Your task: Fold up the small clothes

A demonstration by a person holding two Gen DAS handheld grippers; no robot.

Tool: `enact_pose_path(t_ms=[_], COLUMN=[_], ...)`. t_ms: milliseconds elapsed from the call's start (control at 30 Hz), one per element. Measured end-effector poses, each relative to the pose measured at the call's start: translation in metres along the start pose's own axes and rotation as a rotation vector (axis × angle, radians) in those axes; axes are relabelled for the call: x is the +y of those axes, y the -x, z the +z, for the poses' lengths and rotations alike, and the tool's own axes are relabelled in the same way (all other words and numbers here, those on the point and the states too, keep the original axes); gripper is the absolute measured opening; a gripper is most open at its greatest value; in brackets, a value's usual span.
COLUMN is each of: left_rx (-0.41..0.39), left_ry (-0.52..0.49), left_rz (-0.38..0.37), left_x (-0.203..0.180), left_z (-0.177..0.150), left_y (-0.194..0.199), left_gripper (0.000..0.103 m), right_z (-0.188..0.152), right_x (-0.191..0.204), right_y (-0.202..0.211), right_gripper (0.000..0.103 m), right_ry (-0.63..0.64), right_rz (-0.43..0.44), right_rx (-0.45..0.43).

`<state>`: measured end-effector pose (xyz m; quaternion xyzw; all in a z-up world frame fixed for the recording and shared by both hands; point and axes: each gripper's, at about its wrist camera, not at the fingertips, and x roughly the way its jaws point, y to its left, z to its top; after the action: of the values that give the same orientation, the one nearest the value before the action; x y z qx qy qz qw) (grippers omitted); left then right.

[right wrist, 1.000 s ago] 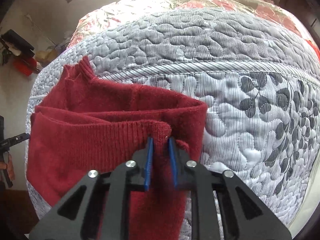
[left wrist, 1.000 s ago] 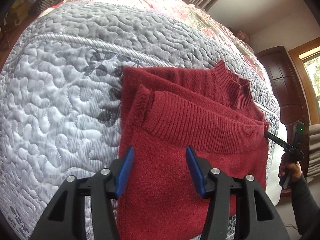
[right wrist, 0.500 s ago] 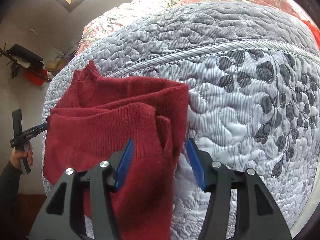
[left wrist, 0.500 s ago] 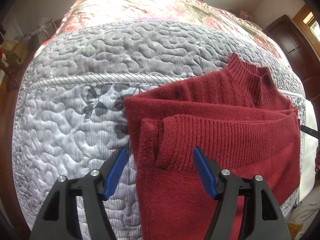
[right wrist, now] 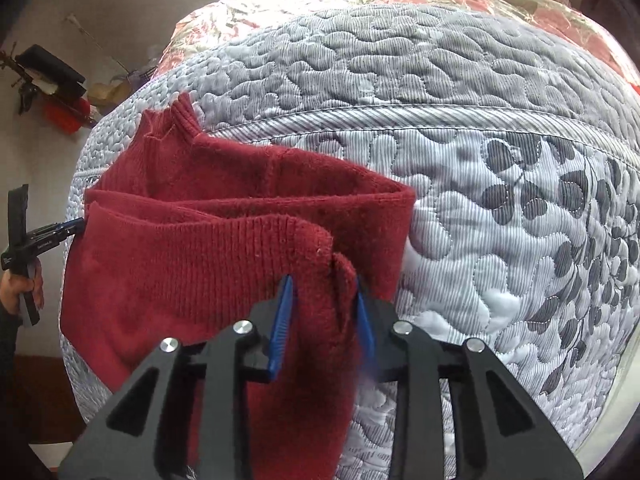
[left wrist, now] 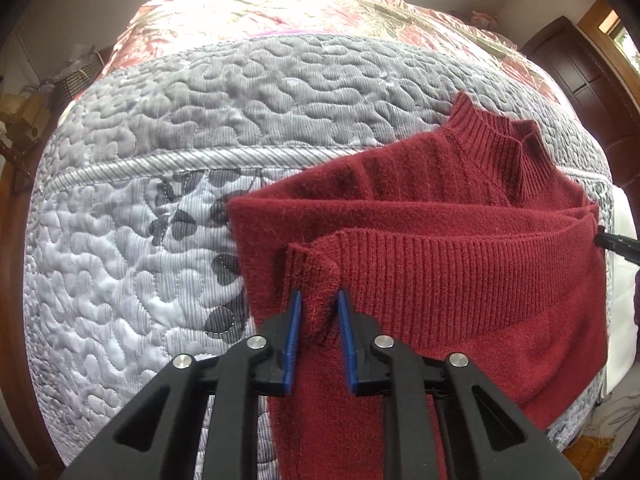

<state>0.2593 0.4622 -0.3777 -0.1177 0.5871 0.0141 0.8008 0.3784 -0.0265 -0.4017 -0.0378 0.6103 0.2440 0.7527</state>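
- Sweater (left wrist: 460,248), dark red knit, fills the centre and right of the left wrist view, lying on the grey quilted bed (left wrist: 168,128); its ribbed collar (left wrist: 496,140) points to the upper right, and a ribbed hem band runs across the middle where the lower part is doubled up over the body.
- We see the left gripper (left wrist: 318,312) at lower centre, its blue fingers (left wrist: 294,320) drawn narrow on the left corner of that doubled hem, a tuck of knit bunched between them.
- At the right edge of this view a black tip of the other tool touches the far end of the band.
- In the right wrist view the sweater (right wrist: 208,248) sits centre left, collar (right wrist: 172,120) toward the upper left, bare quilt (right wrist: 500,208) filling the right half.
- The right gripper (right wrist: 326,300) at lower centre has its fingers (right wrist: 282,312) closed narrow around the right corner of the hem, cloth pinched between them; the right-hand finger is blurred.
- At the left edge we see the person's hand (right wrist: 24,284) with the other tool, its tip at the sweater's far side.
- We judge the step in hand to be taking both hem corners, with the fold only partly carried up.
- The next move, we judge, calls for lifting both corners together at equal height, carrying them toward the collar, and laying the band down square so the loose knit neither sags nor twists.
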Motion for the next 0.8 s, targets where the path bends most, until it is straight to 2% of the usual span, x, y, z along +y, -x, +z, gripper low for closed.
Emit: enact_pose_path(t_ms=[33,67,133,300,367,467,533,600,700,800], left_rx=[-0.006,-0.014,-0.035,-0.107,-0.146,-0.143,-0.108,-0.079,-0.053,-0.011], left_ry=[-0.002,-0.009,-0.032,0.000,0.011,0.033,0.078,0.119,0.125,0.098], left_rz=[-0.002,0.001,0.029,0.060,0.055,0.018,-0.049,-0.097,-0.111,-0.104], left_x=[0.000,-0.002,-0.005,0.003,0.003,0.006,0.015,0.023,0.025,0.022], left_z=[0.000,-0.002,-0.004,-0.005,-0.006,-0.010,-0.010,-0.011,-0.011,-0.006], left_y=[0.000,0.002,0.006,0.022,0.033,0.037,0.030,0.024,0.017,0.007], left_gripper=[0.018,0.013,0.007,0.005,0.005,0.005,0.013,0.033,0.045,0.045], right_z=[0.000,-0.001,-0.001,-0.005,-0.005,-0.004,-0.004,-0.005,-0.004,-0.005], right_x=[0.002,0.004,0.007,0.016,0.018,0.015,0.010,0.007,0.006,0.005], right_y=[0.000,0.002,0.007,0.028,0.037,0.034,0.025,0.019,0.018,0.017], right_gripper=[0.020,0.014,0.007,0.005,0.005,0.005,0.005,0.005,0.005,0.005], right_ry=[0.010,0.016,0.024,0.040,0.037,0.023,0.002,-0.017,-0.033,-0.032], right_rz=[-0.010,-0.024,-0.030,-0.035,-0.029,-0.016,-0.004,0.004,0.014,0.014], right_rx=[-0.004,-0.014,-0.033,-0.096,-0.123,-0.110,-0.082,-0.072,-0.071,-0.067])
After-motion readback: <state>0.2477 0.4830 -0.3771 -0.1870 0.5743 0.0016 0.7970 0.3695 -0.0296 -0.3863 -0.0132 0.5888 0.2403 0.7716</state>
